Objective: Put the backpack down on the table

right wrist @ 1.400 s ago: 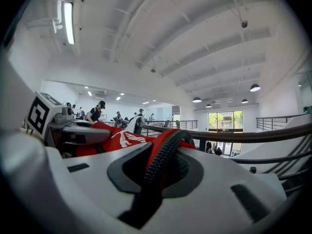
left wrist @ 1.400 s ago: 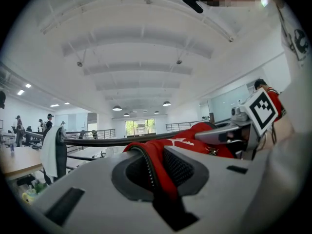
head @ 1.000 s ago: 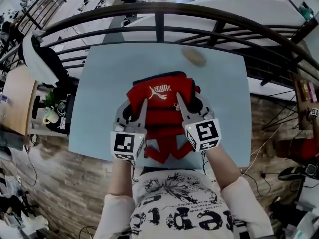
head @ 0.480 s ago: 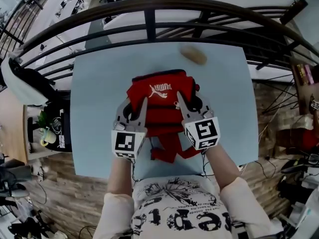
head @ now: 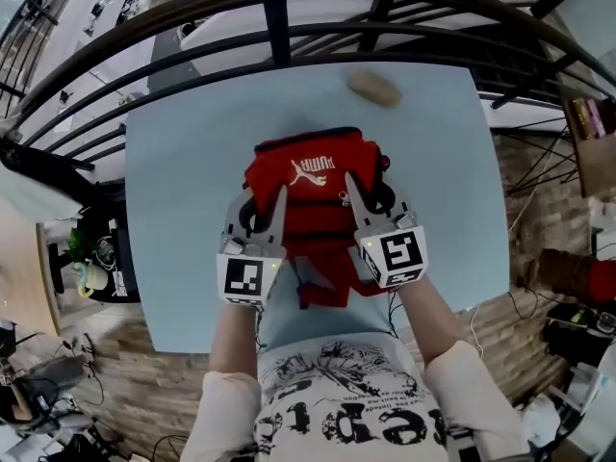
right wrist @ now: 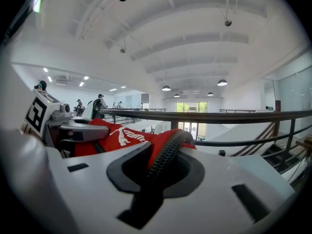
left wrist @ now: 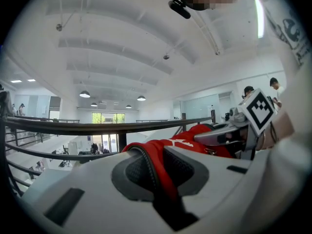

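Note:
A red backpack [head: 310,189] with a white logo sits over the middle of the light blue table [head: 183,219]; I cannot tell whether its base touches the top. Its red straps [head: 322,279] trail toward the near edge. My left gripper [head: 258,206] is shut on the bag's left side, and in the left gripper view a red fabric edge [left wrist: 155,165] is pinched in the left gripper [left wrist: 163,186]. My right gripper [head: 372,196] is shut on the right side, and the right gripper [right wrist: 158,177] clamps red fabric with a black zipper [right wrist: 165,161].
A tan oblong object [head: 373,87] lies on the table near its far right corner. A dark metal railing [head: 279,27] runs just behind the far edge. Bare tabletop lies left and right of the bag. A desk with plants [head: 91,263] stands lower down at the left.
Both grippers have carried the backpack farther over the table and lower. The straps, earlier at the near edge, now lie over the tabletop.

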Motion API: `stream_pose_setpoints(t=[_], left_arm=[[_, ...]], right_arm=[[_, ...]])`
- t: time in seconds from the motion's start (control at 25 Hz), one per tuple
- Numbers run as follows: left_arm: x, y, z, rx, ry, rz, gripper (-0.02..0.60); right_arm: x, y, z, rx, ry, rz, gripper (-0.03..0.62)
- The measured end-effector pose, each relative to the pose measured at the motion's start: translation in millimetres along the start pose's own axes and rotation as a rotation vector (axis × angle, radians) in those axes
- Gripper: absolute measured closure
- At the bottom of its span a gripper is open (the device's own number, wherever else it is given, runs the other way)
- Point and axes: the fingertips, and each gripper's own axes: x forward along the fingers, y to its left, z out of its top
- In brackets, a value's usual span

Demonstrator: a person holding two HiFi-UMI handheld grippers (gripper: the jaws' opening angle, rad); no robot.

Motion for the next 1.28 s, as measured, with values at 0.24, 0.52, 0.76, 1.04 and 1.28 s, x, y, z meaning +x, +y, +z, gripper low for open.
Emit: stream_pose_setpoints(t=[0.24,0.52,0.76,1.04,1.28], left_arm=[[-4.1,-4.4,-20.6,-0.057,-0.023,-0.006,0.528],[-15.0,-20.4,-39.2,-0.141,-0.018,0.001,0.528],[-26.9,-37.6,-61.4,-0.125,-0.002,0.037,0.528],[-55.1,-59.8,-100.3,-0.111,0.03,0.069,0.523],[-82.5,-82.5,-121.2,-0.145,0.123,0.087,0.523]], right_arm=[[-6.2,3.4,-25.4,0.01,0.039,-0.033,0.534],[-22.7,5.7,-48.5,0.033,0.065,-0.049,0.526],[-38.7,10.1,-65.8,0.031,0.09,-0.035,0.523],[-66.0,30.4,-97.5,0.0,0.088,0.016,0.514],[-95.7,44.7,-121.3,0.034,0.121,0.073,0.5]])
